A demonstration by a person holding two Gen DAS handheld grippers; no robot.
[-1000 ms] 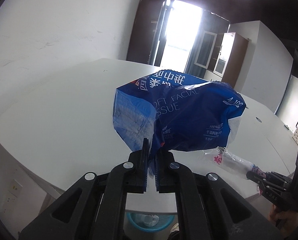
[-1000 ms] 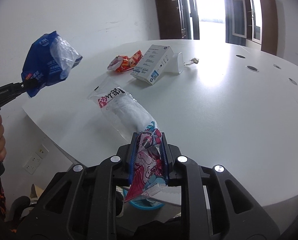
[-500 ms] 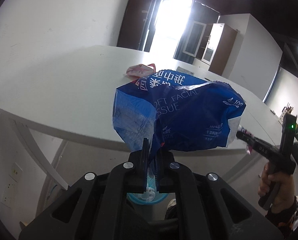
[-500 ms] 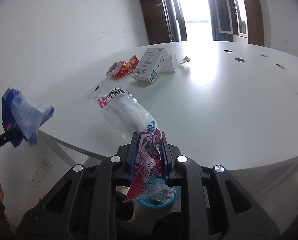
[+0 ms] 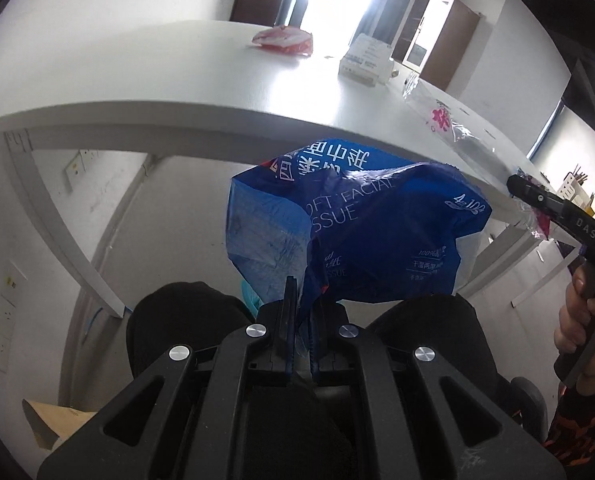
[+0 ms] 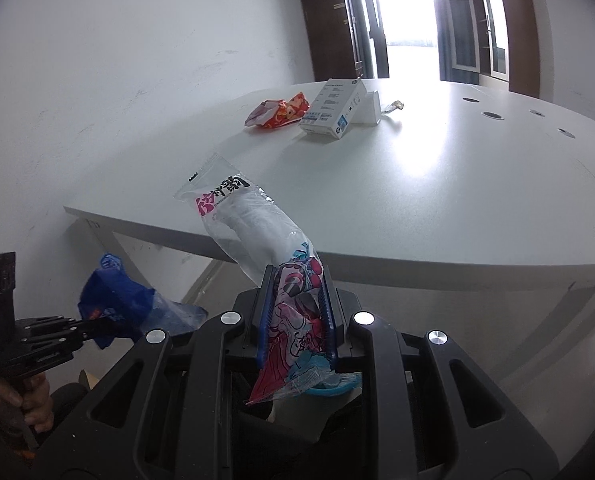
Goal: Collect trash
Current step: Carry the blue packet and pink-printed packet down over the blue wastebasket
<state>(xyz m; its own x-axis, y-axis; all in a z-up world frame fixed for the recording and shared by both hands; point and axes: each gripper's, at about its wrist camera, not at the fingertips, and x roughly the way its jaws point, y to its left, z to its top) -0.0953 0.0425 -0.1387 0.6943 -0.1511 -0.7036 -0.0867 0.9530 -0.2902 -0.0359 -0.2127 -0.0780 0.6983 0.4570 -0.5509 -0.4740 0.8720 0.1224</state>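
Left gripper (image 5: 301, 312) pinching a blue tissue wrapper (image 5: 353, 232) below the white table (image 5: 145, 80) edge.
Right gripper (image 6: 296, 300) is clamping a clear snack bag (image 6: 249, 224), its length stretching up over the table edge.

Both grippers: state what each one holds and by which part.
The left gripper is shut on the blue tissue wrapper, pinched at its lower crumpled edge. The right gripper is shut on the clear snack wrapper, clamped at its printed pink end.
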